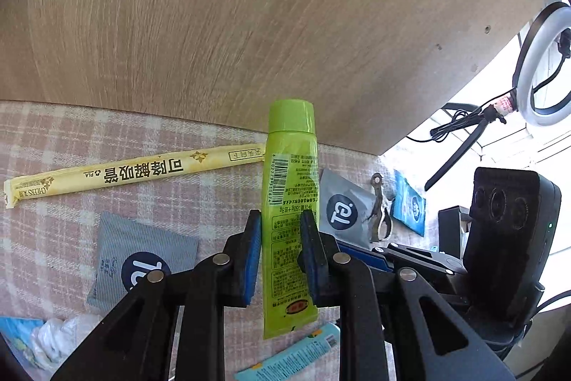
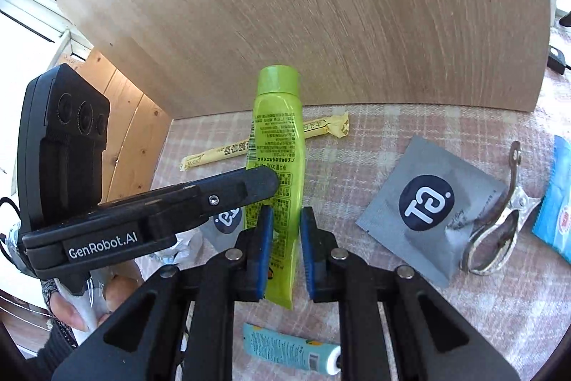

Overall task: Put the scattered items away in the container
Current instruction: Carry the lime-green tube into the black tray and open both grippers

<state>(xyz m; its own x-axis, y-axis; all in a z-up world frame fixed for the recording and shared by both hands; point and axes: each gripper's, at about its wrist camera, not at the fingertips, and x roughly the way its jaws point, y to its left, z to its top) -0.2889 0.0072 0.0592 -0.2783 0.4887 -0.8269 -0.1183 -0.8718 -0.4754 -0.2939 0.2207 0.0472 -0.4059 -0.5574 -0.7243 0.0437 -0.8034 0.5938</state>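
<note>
Lime-green tube, cap up, barcode & small print on its side, crimped end down, hangs upright above the plaid cloth, clamped by both left gripper & right gripper, w/ yellow straw wrapper behind it, grey sachet to its right.

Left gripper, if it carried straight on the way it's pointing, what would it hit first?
Probably the wooden panel, near where it meets the checked cloth. The green tube clamped in the left gripper sticks out ahead, so its cap would touch first. Depth is unclear.
</note>
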